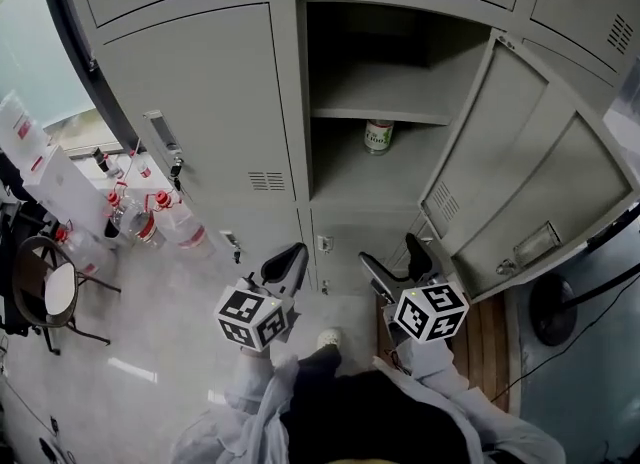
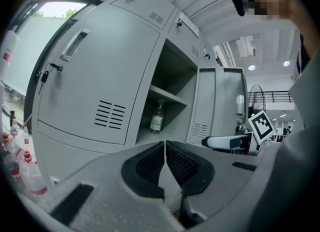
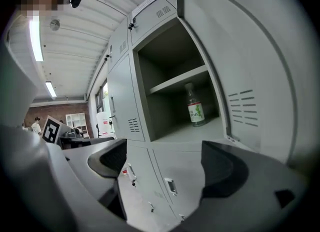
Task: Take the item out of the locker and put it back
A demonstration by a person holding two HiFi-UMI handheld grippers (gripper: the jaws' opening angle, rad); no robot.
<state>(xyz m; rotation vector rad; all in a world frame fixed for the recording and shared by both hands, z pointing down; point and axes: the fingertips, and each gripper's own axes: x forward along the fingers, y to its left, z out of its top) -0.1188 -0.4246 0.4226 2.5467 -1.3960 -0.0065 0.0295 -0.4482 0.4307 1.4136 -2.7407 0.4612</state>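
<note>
The locker [image 1: 385, 167] stands with its door [image 1: 530, 177] swung wide to the right. Inside, a shelf [image 1: 380, 112] splits the compartment, and the bottle [image 1: 378, 136] stands upright below that shelf on the compartment's floor, toward the back, with a pale label bearing green print. Nothing touches it.

Both grippers are held low in front of the locker, well short of the opening. The left gripper [image 1: 288, 268] sits below the closed neighbouring door [image 1: 190, 102], and its fingers [image 2: 150, 163] are pressed together with nothing between them. In the left gripper view the bottle [image 2: 157, 117] shows above and beyond the tips.

The right gripper [image 1: 398, 264] is just below the open compartment. Its fingers [image 3: 110, 158] are spread wide apart and empty. In the right gripper view the bottle [image 3: 195, 106] stands farther in, beyond the gap.

On the floor at the left, beside the lockers, stands a cluster of clear plastic jugs [image 1: 150, 217] with red caps, and a chair [image 1: 50, 287] stands near them.
</note>
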